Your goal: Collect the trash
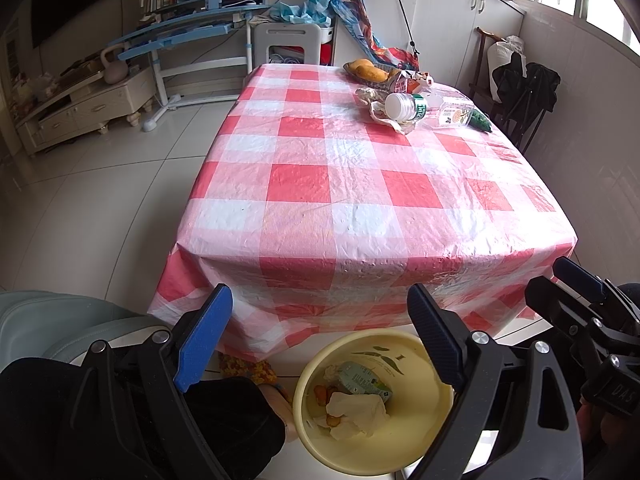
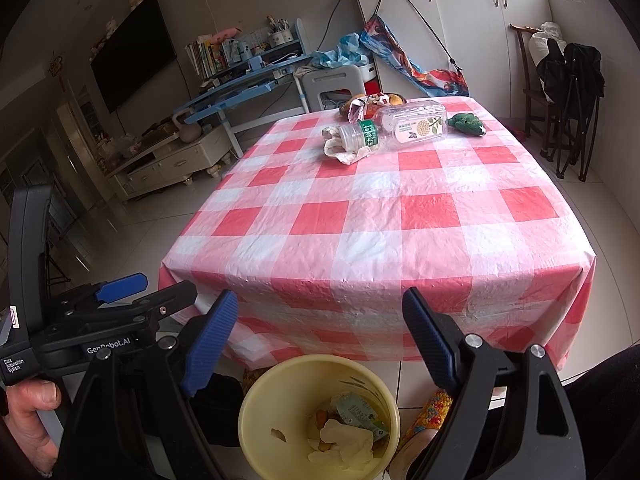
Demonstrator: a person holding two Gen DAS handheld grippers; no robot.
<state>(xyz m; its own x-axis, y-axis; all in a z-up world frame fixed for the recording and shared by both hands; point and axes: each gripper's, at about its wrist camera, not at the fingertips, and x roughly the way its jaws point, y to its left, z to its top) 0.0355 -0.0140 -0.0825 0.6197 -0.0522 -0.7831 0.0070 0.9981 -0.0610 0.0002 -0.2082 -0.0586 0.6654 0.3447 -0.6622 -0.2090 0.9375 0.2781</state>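
Left wrist view. Left gripper (image 1: 320, 336): jaws spread wide, nothing between them, poised above the yellow bin (image 1: 420, 354) on the floor at the near end of the table (image 1: 320, 184). Bin contents: crumpled tissue, a green packet, orange scraps. Remaining trash lies at the far end of the cloth, up and to the right of the jaws: plastic bottle (image 1: 404, 107) on its side, white base toward the camera, long axis running away to the right; crumpled wrapper (image 1: 390, 120) beneath it; clear box (image 1: 456, 114) just beside; green item (image 1: 480, 121) at the right edge. Dish of fruit (image 1: 368, 70) behind. Right gripper (image 1: 580, 280) shows at the right margin.

Right wrist view. Right gripper (image 2: 320, 338): jaws likewise wide and empty, over the same yellow bin (image 2: 260, 396). Plastic bottle (image 2: 358, 136) lies sideways, axis left to right; clear box (image 2: 416, 124) touches its right end; crumpled wrapper (image 2: 340, 152) underneath; green item (image 2: 466, 124) near the box. Judgement: the pile lies on the table's right side, so probably nearer the right gripper, though both are well apart from it. Bare checked cloth lies between; nothing obstructs. Left gripper (image 2: 120, 284) and a hand (image 2: 32, 416) sit at lower left.
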